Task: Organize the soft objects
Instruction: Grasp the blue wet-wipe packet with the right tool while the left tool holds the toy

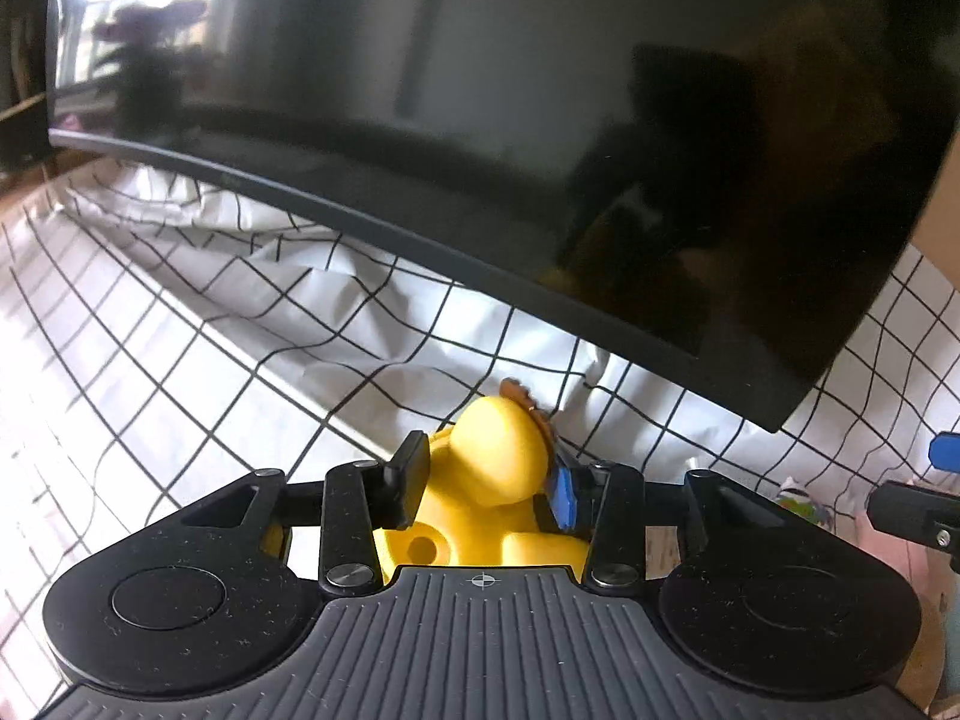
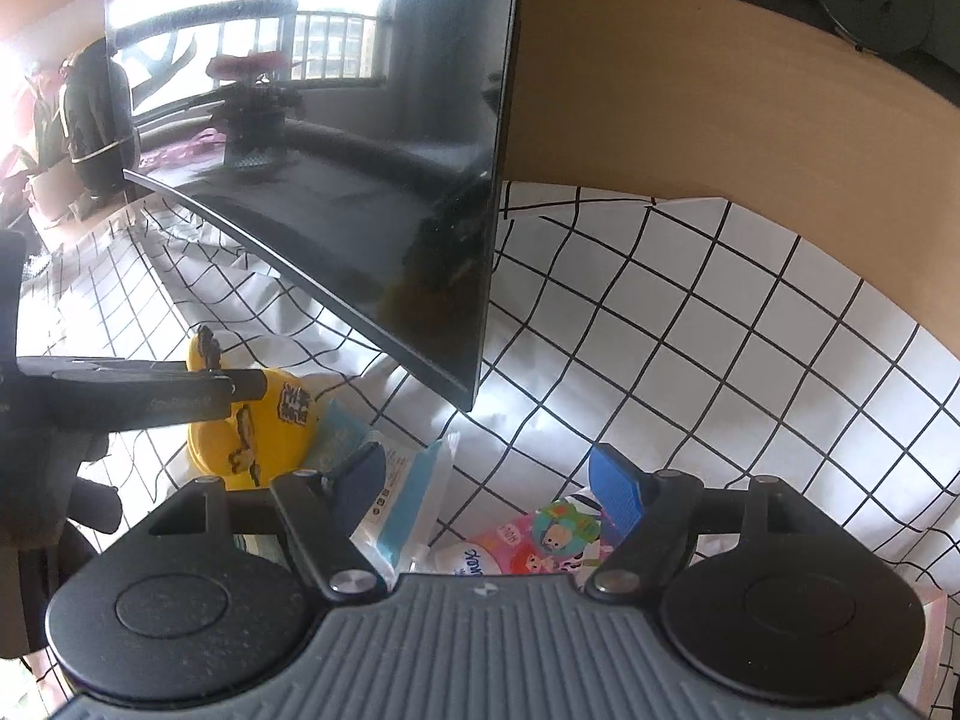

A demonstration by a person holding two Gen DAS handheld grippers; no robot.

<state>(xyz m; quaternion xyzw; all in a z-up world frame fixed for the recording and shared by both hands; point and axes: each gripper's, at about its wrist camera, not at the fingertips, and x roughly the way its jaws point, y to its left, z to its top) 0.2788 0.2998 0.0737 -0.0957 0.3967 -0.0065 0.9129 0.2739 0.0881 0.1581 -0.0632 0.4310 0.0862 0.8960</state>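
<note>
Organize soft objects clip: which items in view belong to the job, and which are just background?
Job:
yellow soft toy, clamped in the left gripper
tissue packs below the open right gripper

Background:
monitor
checked cloth

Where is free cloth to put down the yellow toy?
Bare checked cloth lies right of the monitor, up to the brown wall. In front it is crowded: tissue packs, with the yellow toy in the left gripper.
</note>
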